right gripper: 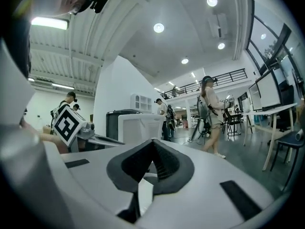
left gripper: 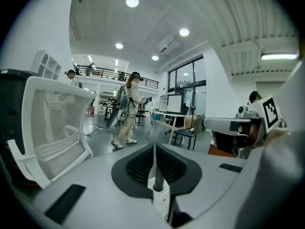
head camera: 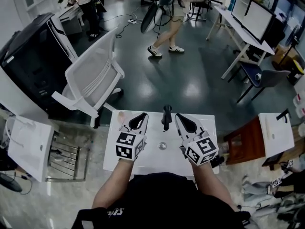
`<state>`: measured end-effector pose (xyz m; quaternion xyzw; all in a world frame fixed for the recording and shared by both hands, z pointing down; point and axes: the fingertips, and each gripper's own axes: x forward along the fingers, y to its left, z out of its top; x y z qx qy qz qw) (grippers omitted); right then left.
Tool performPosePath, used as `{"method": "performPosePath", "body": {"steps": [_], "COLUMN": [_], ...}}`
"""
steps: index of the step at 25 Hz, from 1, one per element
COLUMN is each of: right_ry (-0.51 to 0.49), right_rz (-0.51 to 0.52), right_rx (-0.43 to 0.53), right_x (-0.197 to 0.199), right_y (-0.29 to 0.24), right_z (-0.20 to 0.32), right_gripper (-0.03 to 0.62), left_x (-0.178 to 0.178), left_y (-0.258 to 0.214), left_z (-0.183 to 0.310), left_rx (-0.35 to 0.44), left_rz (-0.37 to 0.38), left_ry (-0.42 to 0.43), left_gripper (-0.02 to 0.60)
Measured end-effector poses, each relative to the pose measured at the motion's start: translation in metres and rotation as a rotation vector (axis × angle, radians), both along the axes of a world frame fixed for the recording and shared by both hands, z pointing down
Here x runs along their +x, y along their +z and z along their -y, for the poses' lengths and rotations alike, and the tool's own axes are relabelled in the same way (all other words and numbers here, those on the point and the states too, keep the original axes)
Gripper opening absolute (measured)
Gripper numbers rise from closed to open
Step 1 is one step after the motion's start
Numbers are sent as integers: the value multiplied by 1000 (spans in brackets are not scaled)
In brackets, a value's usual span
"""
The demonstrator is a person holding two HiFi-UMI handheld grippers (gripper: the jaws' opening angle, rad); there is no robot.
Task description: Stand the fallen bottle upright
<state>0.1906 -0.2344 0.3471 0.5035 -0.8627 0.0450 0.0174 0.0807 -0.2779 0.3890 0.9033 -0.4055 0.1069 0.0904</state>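
Bottle [head camera: 166,117] upright at far edge of table [head camera: 143,162], between both gripper tips, apart from each. Left gripper [head camera: 143,116] closed, empty. Right gripper [head camera: 180,117] closed, empty. Task judged done. Withdrawal best made straight toward near side, no sideways sweep: bottle narrow, likely easily toppled.

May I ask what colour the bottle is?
The bottle is black, clearest in the head view.

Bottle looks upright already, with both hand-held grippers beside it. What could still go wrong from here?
1. The dark bottle appears to stand between the left hand-held gripper and the right hand-held gripper. Both are shut and near it, so a sideways swing while pulling away could tip it over.
2. It stands toward the far edge of the white table, so a knock might send it to the floor.
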Motion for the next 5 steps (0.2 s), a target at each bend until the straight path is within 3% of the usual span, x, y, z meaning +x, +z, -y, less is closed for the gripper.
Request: {"method": "performPosePath", "body": {"steps": [5], "right_ry": [-14], "right_rz": [-13], "right_rx": [-20], "right_x": [-9], "right_y": [14], "right_z": [-17], "right_gripper": [11], "left_x": [1], "left_y": [-1], "left_z": [-10], "left_rx": [5], "left_rz": [1], "left_ry": [-2], "left_gripper": [32]}}
